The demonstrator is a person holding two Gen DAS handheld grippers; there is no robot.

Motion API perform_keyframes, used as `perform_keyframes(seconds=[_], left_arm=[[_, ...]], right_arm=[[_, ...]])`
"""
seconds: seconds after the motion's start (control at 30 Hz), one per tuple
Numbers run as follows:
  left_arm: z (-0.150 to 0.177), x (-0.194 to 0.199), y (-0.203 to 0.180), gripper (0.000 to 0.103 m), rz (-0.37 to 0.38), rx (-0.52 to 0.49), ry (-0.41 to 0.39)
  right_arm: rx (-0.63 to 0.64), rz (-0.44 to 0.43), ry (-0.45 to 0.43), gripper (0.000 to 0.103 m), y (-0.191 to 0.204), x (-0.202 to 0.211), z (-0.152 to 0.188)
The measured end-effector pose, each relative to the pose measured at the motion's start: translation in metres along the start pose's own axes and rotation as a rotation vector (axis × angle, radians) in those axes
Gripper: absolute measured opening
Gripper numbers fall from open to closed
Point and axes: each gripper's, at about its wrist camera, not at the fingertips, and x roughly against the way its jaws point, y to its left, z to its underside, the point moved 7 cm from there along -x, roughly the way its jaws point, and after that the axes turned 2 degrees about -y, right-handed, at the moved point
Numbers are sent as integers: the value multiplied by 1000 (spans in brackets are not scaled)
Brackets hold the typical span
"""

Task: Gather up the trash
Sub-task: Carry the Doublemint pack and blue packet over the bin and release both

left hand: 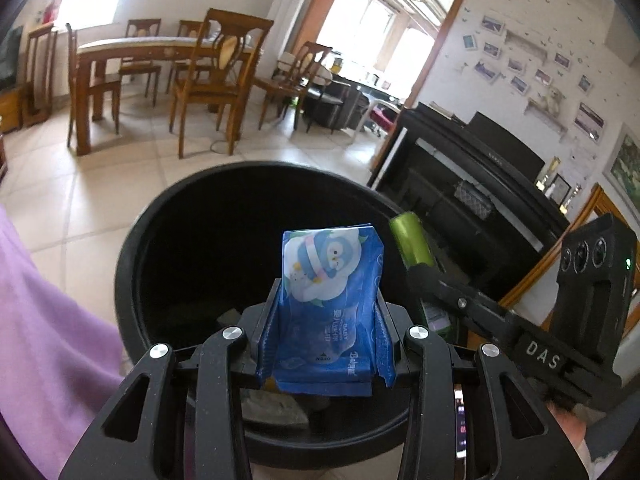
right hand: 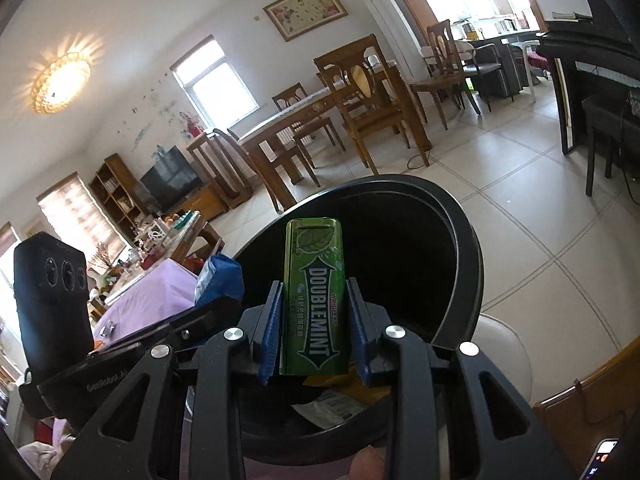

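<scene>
A round black trash bin (left hand: 132,264) stands on the tiled floor, with paper scraps (left hand: 276,408) lying inside. My left gripper (left hand: 326,332) is shut on a blue baby-wipes packet (left hand: 330,304) and holds it upright over the bin's mouth. To its right the other gripper reaches in with the green gum tin (left hand: 412,244). In the right wrist view my right gripper (right hand: 314,332) is shut on the green Doublemint tin (right hand: 316,300), upright above the same bin (right hand: 468,264), where wrappers (right hand: 340,404) lie. The blue packet (right hand: 222,276) shows at the left there.
A wooden dining table (left hand: 132,46) with chairs stands beyond the bin. A black piano (left hand: 480,168) lines the right wall. A purple sleeve (left hand: 44,340) fills the left edge. A cluttered table (right hand: 160,236) and TV unit (right hand: 172,180) sit at the far left.
</scene>
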Motion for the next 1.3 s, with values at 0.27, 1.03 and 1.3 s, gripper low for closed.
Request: perform_keyframes(seconds=[0.27,1.03,1.3], left_arm=[[7,8,5,40,-8,5,5],[-5,125,4,89,-211,-117,-172],[10,218,72,89,-319,-11,-216]], right_arm=[[13,9,-12,30,3,2,5],[100,-11,-83,56,56,43,-12],[190,-90,-3,55,134,22,7]])
